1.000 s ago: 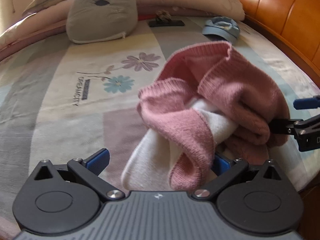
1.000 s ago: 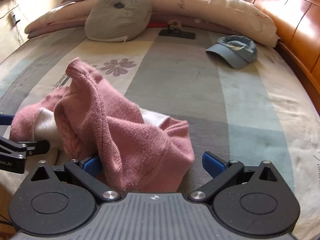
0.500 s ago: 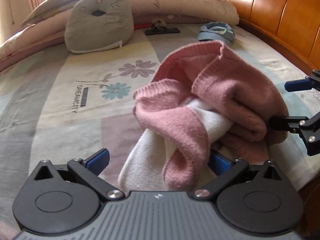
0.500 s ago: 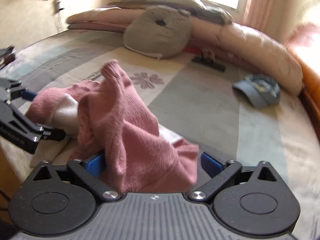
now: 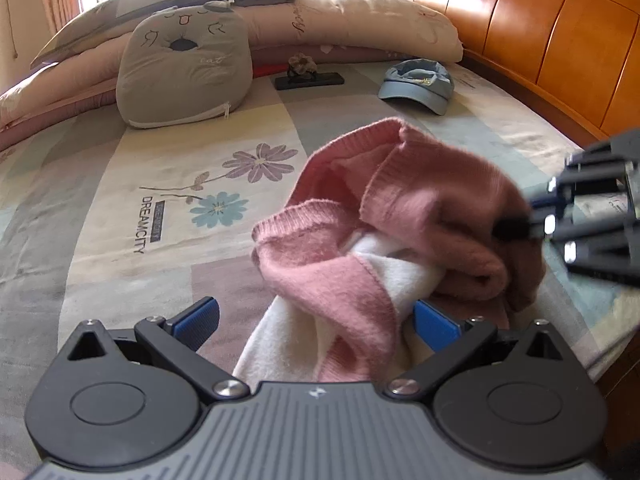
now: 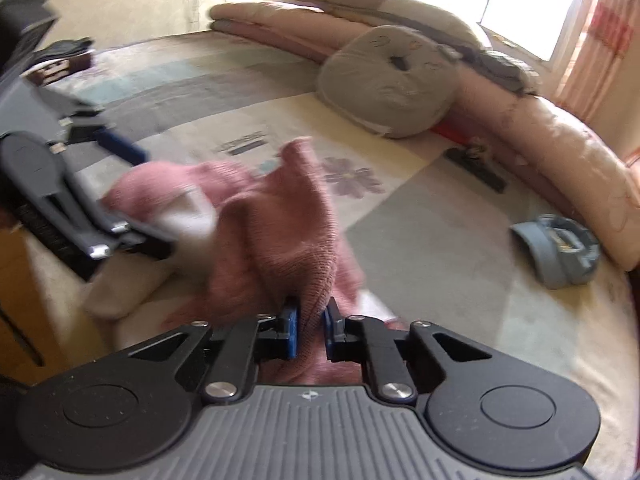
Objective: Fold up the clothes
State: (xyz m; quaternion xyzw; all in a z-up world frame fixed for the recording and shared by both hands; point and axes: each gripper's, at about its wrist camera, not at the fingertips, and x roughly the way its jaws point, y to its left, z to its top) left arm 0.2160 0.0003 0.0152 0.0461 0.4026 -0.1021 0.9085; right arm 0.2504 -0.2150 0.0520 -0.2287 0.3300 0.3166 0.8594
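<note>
A pink and white knit sweater (image 5: 400,220) lies bunched on the patterned bedspread (image 5: 120,208) near the bed's front edge. My left gripper (image 5: 316,320) is open, its blue pads (image 5: 196,316) wide apart, with the sweater's white part and a pink cuff lying between them. My right gripper (image 6: 310,330) is shut on a raised pink fold of the sweater (image 6: 280,232). In the left wrist view the right gripper (image 5: 516,226) comes in blurred from the right, against the sweater's side. The right wrist view shows the left gripper (image 6: 140,196) open at the sweater's left end.
A grey cat-face cushion (image 5: 184,68) and long pillows (image 5: 360,20) line the far side. A blue cap (image 5: 418,86) and a dark flat object (image 5: 308,78) lie beyond the sweater. The wooden headboard (image 5: 540,40) curves along the right. The bed's edge is close on the near right.
My right gripper has gone from open to shut on a pink fold and has swung round, its view now blurred. The left gripper stays open in nearly the same place.
</note>
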